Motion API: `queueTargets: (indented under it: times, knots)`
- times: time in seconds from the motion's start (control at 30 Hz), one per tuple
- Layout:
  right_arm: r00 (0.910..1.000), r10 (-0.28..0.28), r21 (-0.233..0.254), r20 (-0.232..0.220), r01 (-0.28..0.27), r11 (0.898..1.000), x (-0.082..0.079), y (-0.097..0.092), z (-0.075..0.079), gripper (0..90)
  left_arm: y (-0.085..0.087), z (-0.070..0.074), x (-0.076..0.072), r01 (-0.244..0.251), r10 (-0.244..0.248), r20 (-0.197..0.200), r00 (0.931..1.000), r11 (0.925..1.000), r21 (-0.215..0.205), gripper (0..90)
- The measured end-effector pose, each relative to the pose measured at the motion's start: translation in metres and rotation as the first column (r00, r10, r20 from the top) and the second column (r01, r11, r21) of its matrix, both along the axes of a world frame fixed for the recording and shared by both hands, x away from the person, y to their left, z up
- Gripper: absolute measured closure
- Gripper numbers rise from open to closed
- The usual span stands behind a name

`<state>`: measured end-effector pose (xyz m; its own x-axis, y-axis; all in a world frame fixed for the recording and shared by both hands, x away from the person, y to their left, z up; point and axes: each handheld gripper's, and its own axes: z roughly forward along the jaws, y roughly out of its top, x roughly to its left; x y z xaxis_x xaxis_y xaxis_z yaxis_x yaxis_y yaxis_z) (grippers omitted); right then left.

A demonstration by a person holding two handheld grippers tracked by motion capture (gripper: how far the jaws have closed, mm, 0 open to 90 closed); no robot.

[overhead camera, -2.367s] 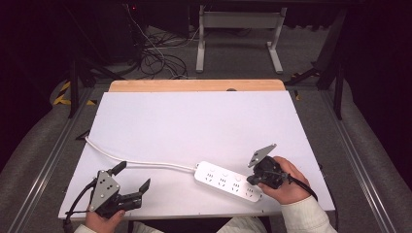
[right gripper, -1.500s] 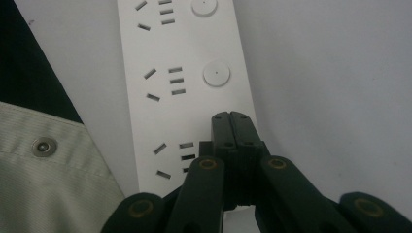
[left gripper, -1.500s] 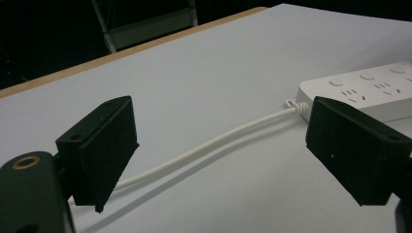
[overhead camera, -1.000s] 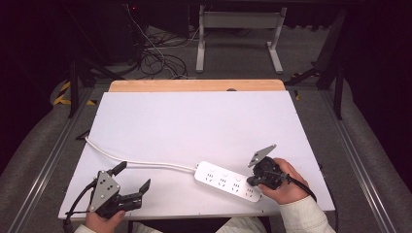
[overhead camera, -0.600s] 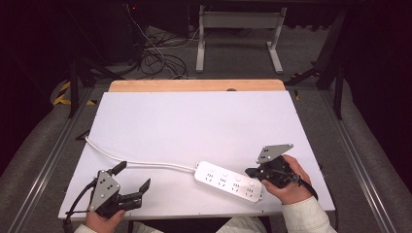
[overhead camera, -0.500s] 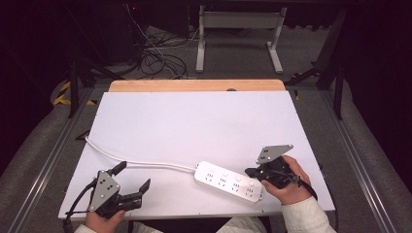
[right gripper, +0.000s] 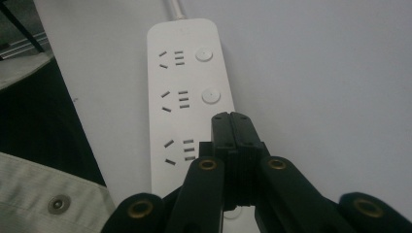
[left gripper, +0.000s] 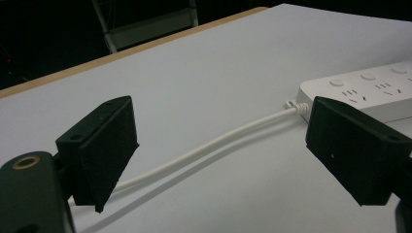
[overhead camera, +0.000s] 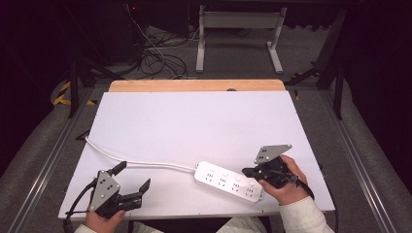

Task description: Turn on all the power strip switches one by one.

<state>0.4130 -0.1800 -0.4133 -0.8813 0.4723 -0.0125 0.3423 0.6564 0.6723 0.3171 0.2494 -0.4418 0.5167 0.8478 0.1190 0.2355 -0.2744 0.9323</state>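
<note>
From above, the left gripper point(overhead camera: 131, 183) sits at the near left corner of the white table point(overhead camera: 194, 121), jaws spread wide and holding nothing. The right gripper point(overhead camera: 247, 172) is at the right end of the white power strip point(overhead camera: 228, 180), which lies near the front edge; its cord point(overhead camera: 141, 162) runs off to the left.

In the left gripper view, the two black jaws stand far apart, and the cord passes across the table between them toward the strip point(left gripper: 369, 90), untouched.

In the right gripper view, the jaws are pressed together, empty, over the strip point(right gripper: 182, 97) beside its nearest button; whether they touch it I can't tell.
</note>
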Motion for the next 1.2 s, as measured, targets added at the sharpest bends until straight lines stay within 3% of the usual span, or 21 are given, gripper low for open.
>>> queueTargets:
  times: [0.4,1.2]
  knots:
    - [0.9987,0.029,-0.032,-0.041,-0.031,0.999,0.012,0.018,-0.017,90.0,0.000,0.000,0.000,0.001,-0.001,-0.003,1.0000,1.0000,-0.004,11.6]
    - [0.9962,0.033,-0.080,-0.081,-0.039,0.996,0.015,0.023,-0.029,90.0,0.000,0.000,0.000,0.001,-0.001,-0.002,1.0000,1.0000,-0.001,11.7]
